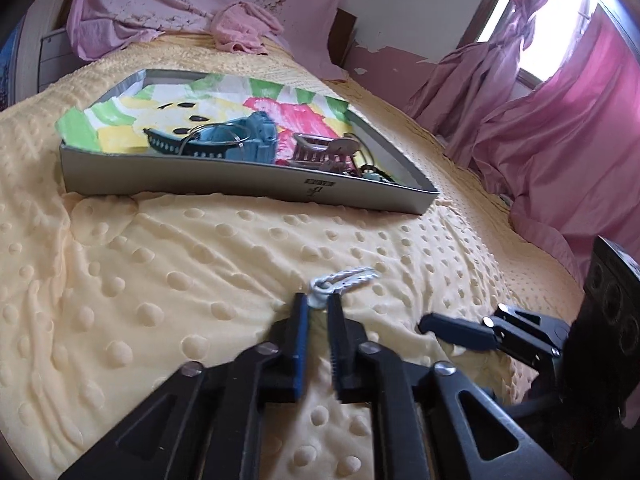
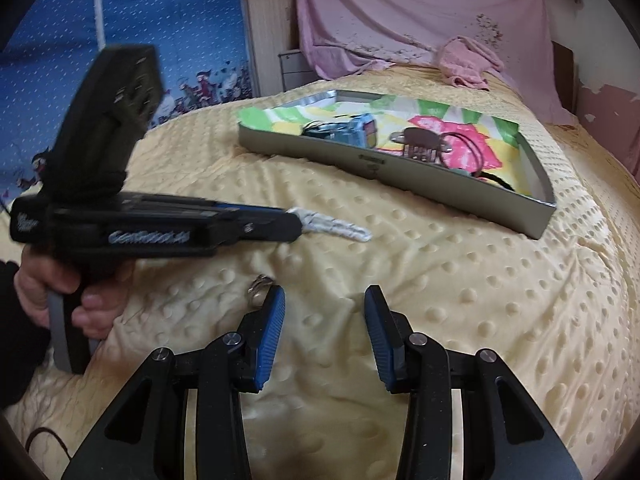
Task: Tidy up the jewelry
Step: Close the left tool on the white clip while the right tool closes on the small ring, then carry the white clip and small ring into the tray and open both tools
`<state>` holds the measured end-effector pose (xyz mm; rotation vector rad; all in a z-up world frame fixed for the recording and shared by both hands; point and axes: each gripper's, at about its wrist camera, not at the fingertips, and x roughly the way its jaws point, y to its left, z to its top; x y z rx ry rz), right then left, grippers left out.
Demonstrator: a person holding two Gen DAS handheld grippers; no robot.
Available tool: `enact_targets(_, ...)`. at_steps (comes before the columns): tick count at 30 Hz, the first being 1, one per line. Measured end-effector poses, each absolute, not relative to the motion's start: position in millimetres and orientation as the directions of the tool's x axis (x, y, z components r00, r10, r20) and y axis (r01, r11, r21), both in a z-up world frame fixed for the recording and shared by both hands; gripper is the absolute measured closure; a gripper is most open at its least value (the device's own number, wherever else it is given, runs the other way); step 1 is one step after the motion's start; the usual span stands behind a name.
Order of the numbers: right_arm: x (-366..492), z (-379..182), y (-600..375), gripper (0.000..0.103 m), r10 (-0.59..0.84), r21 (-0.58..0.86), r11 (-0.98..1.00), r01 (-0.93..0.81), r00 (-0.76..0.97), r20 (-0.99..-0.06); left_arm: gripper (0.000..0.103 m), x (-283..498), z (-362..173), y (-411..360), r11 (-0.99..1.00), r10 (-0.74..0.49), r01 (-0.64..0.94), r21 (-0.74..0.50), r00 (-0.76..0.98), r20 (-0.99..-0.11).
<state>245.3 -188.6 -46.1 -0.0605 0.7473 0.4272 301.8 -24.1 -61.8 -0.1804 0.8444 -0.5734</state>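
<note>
A silver-white twisted clip [image 1: 346, 279] lies on the yellow dotted bedspread [image 1: 160, 260]. My left gripper [image 1: 318, 301] is shut on the clip's near end; in the right wrist view the left gripper [image 2: 298, 222] pinches the clip [image 2: 340, 229] from the left. My right gripper [image 2: 325, 300] stands open over bare bedspread, nothing between its fingers. A small silver ring-like piece [image 2: 260, 289] sits just outside its left finger. Farther back stands a grey tray [image 1: 240, 178] lined with colourful paper, holding a blue watch [image 1: 240, 136] and a pink comb-like clip [image 1: 316, 148].
A person's hand [image 2: 60, 292] grips the left gripper's handle. The right gripper [image 1: 430, 325] shows low at the right of the left wrist view. A pink cloth [image 1: 240, 28] lies behind the tray, pink curtains [image 1: 560, 140] hang past the bed's right edge, a blue patterned cloth [image 2: 140, 20] at left.
</note>
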Motion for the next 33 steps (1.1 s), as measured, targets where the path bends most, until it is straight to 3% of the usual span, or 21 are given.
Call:
enact_targets(15,259,-53,-166,0.066,0.339,0.085,0.916,-0.393,0.641,-0.688,0.099,300,-62,1,0.845,-0.532,0.319,-0.428,0.574,-0.622)
enact_targets(21,263,-53,-176,0.089,0.310,0.099,0.936,-0.338,0.660,-0.684,0.099,302,-62,1,0.846,-0.531,0.325,-0.422,0.575,-0.622)
enact_targets(33,266,-55,-217,0.091,0.253,0.145,0.967,-0.210,0.706,-0.662,0.099,304,-57,-16,0.831,-0.556,0.370,-0.415,0.553,-0.620)
